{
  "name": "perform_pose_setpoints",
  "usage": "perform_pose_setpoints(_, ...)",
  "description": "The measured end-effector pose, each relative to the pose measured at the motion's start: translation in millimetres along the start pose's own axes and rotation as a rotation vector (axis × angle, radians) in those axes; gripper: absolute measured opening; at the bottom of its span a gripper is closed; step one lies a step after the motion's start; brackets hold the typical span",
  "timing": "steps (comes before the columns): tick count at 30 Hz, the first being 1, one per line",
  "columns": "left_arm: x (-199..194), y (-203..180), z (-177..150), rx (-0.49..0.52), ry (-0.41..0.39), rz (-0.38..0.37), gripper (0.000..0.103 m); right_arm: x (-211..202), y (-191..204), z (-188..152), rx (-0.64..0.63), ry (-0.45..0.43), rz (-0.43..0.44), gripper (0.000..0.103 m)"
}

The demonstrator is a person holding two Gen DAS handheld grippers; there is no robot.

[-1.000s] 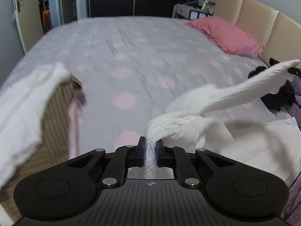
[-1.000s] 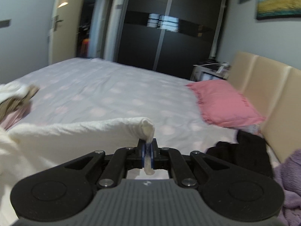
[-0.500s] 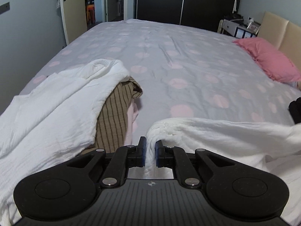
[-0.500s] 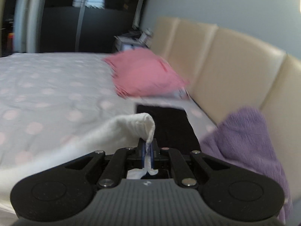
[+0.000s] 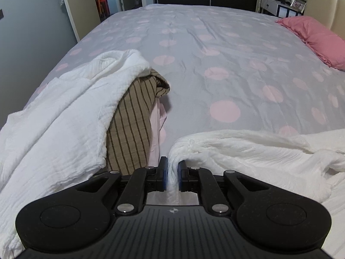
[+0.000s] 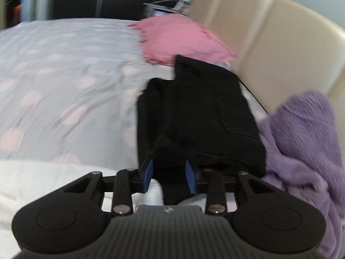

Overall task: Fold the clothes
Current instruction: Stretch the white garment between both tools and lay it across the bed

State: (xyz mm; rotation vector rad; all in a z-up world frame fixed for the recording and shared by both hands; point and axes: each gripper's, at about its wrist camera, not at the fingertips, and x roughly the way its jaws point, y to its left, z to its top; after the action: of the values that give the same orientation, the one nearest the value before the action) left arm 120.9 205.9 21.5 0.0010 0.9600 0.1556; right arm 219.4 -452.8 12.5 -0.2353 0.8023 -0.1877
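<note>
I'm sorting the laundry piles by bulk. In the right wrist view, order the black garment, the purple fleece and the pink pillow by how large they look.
1. black garment, largest in the picture, though it lies nearest the camera.
2. purple fleece, close behind, but cut off by the picture's edge, so unsure.
3. pink pillow, smallest, and farthest away.
</note>
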Motion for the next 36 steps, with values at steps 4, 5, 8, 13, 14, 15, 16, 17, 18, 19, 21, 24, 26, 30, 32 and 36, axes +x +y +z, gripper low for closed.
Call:
perform_pose_setpoints(4,5,-1,1,-0.008,0.022,0.004,0.007,2,26,-21,-0.180,0.002,0.164,0.035)
perform_pose_setpoints(5,6,-1,1,-0.005,0.027,0.006,0.007,1,32,-27,-0.226,0.011,0.207,0.035)
perform_pose_setpoints(8,8,-1,1,-0.004,0.035,0.006,0.007,-1,54,-51,-0.388,0.056,0.278,0.035)
perform_pose_setpoints(13,10,0,1,-0.016,0.046,0.008,0.007,14,71,-80,-0.521,0.120,0.249,0.035)
perform_pose_setpoints(14,10,1,2,-0.017,0.047,0.008,0.007,19,72,-82,-0.518,0.127,0.247,0.035)
perform_pose_setpoints(15,10,1,2,-0.018,0.047,0.009,0.007,23,72,-83,-0.509,0.136,0.251,0.035)
perform_pose_setpoints(16,10,1,2,-0.019,0.047,0.009,0.007,28,73,-83,-0.503,0.147,0.254,0.035)
perform_pose_setpoints(17,10,1,2,-0.019,0.046,0.009,0.007,34,74,-82,-0.499,0.160,0.256,0.035)
perform_pose_setpoints(18,10,1,2,-0.020,0.047,0.009,0.007,39,75,-81,-0.500,0.171,0.254,0.035)
perform_pose_setpoints(19,10,1,2,-0.020,0.047,0.009,0.007,44,77,-80,-0.505,0.182,0.248,0.035)
perform_pose_setpoints(21,10,0,2,-0.018,0.046,0.011,0.007,51,79,-80,-0.494,0.199,0.228,0.025)
perform_pose_setpoints(24,9,2,3,-0.025,0.041,0.008,0.008,53,76,-77,-0.469,0.226,0.198,0.011)
perform_pose_setpoints(26,6,4,4,-0.038,0.034,-0.001,0.008,44,73,-71,-0.458,0.199,0.173,0.010)
perform_pose_setpoints(30,-5,5,7,-0.060,0.002,-0.023,0.008,10,51,-44,-0.373,0.108,0.110,0.009)
perform_pose_setpoints(32,-12,5,8,-0.070,-0.013,-0.033,0.008,-10,38,-32,-0.339,0.063,0.070,0.009)
perform_pose_setpoints(36,-28,2,8,-0.066,-0.064,-0.056,0.008,-60,2,-11,-0.275,-0.038,-0.035,0.009)
